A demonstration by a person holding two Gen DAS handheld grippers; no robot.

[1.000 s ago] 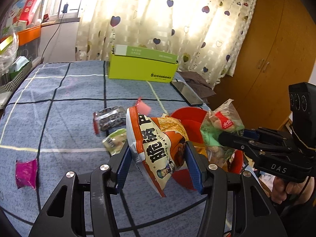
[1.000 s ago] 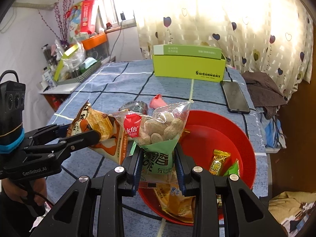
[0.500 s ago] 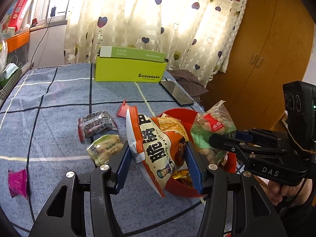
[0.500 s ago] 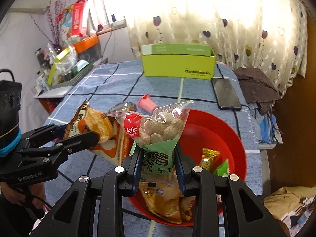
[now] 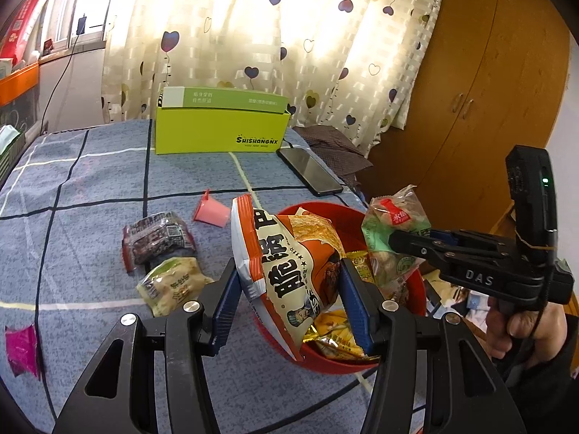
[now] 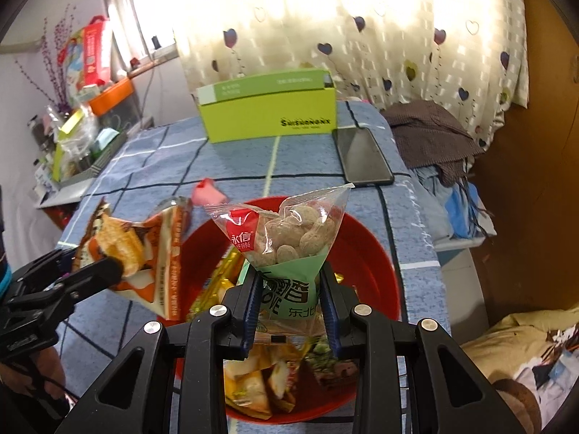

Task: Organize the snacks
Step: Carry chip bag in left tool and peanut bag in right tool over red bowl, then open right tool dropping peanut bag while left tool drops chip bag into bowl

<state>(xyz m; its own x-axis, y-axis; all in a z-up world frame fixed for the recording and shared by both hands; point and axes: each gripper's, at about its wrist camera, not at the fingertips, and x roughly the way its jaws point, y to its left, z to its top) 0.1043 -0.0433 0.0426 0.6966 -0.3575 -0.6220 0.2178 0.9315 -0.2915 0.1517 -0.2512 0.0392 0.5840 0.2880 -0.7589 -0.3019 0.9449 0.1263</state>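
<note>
The red bowl (image 6: pixel 365 253) sits at the near right corner of the blue checked table (image 5: pixel 90 188), and inside it lie several yellow and orange snack packets (image 6: pixel 253 383) heaped against its near wall. The left gripper (image 5: pixel 289 300) pinches an orange-and-white crisp bag (image 5: pixel 286 271) by its lower half, holding it tilted over the bowl's left rim. The right gripper (image 6: pixel 289 300) is clamped on the green base of a clear peanut bag (image 6: pixel 286 238), which stands upright above the middle of the bowl. Left of the bowl, resting on the table, are a dark packet with red ends (image 5: pixel 155 242) and a pale green packet (image 5: pixel 173 285) just beside it, with a pink cup (image 5: pixel 211 213) on its side nearer the centre and a magenta wrapper (image 5: pixel 21 350) at the near left edge. At the far edge stands an open lime-green box (image 5: pixel 220 126); what it holds cannot be seen. A black phone (image 5: pixel 309 171) lies along the right edge between that box and the bowl
</note>
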